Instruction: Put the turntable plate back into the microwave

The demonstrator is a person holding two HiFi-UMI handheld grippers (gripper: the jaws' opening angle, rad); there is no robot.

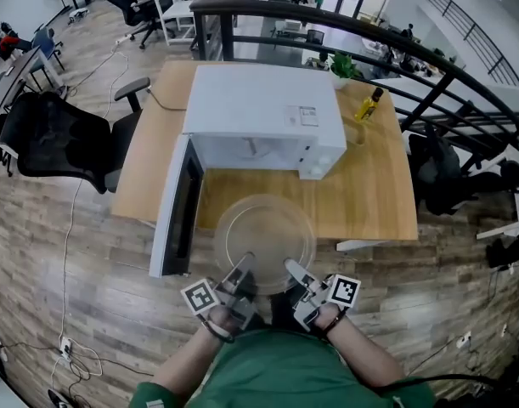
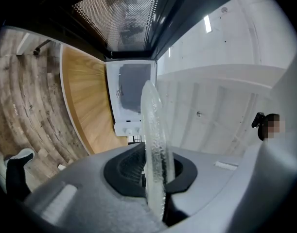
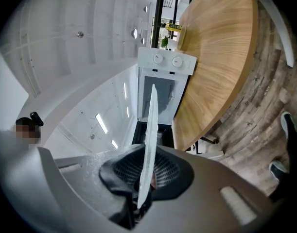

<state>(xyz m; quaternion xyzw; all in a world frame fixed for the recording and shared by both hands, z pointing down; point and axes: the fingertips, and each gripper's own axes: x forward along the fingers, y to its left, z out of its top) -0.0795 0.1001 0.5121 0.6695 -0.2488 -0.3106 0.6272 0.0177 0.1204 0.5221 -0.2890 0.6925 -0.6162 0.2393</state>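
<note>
2 grippers carry 1 glass turntable plate in my head view. It sits flat in the lower centre of the frame, over the near edge of the wooden table. The left gripper bites its near rim at lower left, and the right gripper bites it at lower right. The white microwave stands above the plate in the frame, with its door swung wide to the left. 1 yellow bottle stands on the table at the upper right.

In the left gripper view I see the plate edge-on, running up the middle. The left gripper has its jaws closed tight on the rim, both dark pads pressing the glass. The microwave's open cavity lies beyond, with the door across the top.

In the right gripper view the plate is again a thin upright edge. The right gripper is clamped on that rim too. The microwave's 2 knobs show above, and the table fills the upper right.
</note>
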